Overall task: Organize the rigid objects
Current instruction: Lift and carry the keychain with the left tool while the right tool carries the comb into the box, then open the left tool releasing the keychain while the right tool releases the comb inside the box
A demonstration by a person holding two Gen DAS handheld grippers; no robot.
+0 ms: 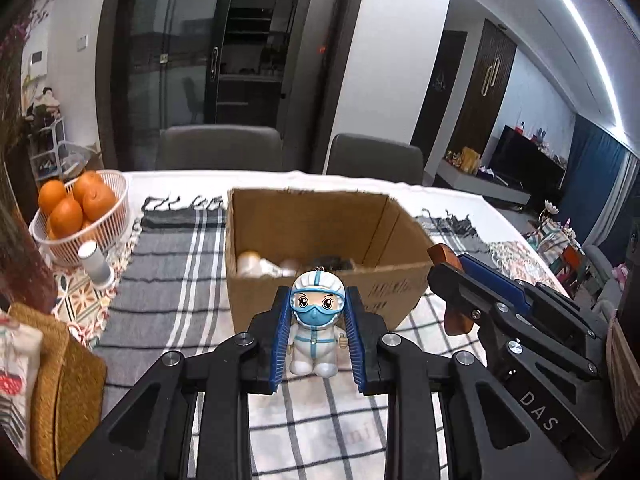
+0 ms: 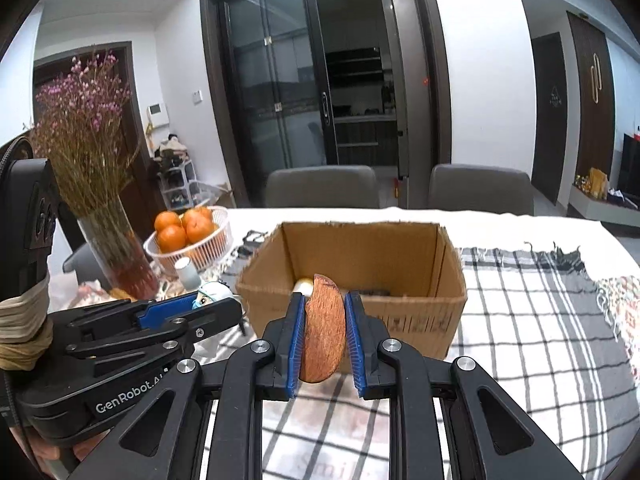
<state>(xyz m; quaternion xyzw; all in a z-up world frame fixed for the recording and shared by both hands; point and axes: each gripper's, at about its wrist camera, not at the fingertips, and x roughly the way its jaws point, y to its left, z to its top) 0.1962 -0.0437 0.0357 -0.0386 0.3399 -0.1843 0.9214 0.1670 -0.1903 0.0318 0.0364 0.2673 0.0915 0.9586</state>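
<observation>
Your left gripper (image 1: 319, 332) is clamped on the little masked figurine (image 1: 316, 322), and your right gripper (image 2: 323, 334) is pinching the brown wooden piece (image 2: 323, 330). Both hover just in front of the cardboard box (image 2: 360, 252) on the checked cloth (image 2: 520, 340).

We hold our left gripper (image 1: 318, 334) clamped on a figurine (image 1: 316, 326) and our right gripper (image 2: 323, 332) clamped on a wooden piece (image 2: 323, 330), side by side

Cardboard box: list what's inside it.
Inside the cardboard box: a pale rounded bottle-like item and something dark at the bottom. The near wall hides the rest, so neither can be identified.
</observation>
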